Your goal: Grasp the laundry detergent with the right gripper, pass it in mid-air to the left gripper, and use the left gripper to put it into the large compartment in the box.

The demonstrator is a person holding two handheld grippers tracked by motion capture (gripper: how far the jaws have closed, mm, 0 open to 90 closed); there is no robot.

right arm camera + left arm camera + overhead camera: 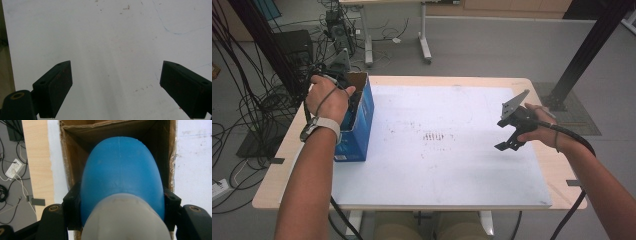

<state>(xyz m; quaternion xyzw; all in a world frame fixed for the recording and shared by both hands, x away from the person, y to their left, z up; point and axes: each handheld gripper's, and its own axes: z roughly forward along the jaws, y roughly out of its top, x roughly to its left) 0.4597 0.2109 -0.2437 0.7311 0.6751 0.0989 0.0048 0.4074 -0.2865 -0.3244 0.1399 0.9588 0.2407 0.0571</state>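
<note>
Wide table [287,145], pale wood at the rim, topped by a big white sheet [437,170] scuffed with brownish marks near the middle. At the left edge of that sheet, an open cardboard box [362,112] with blue printed sides, flaps up, brown inside.

Over the mouth of the box, the left gripper [122,205], clamped firmly on a blue object [122,172]: smooth, rounded, domed end pointing down into the box, a pale grey-white part nearer the camera (a bottle, perhaps, though hard to say for sure). Black pads pressed against both flanks of it. In the high view, the left hand [327,100] hunched right above the box opening, with the blue object itself hidden beneath it.

Off to the right, well apart from the box, the right gripper [512,140] hovering over bare sheet, jaws spread wide with nothing between them.

Step in hand, as a judgement: lowering the blue object into the box, dome first, not yet let go. Next move likely calling for a straight descent between the cardboard walls, keeping clear of the ragged right edge, then a release once seated at the bottom.

Printing on the box's blue side near its lower corner: present, but too small and blurred to read. No legible label on the blue object.
</note>
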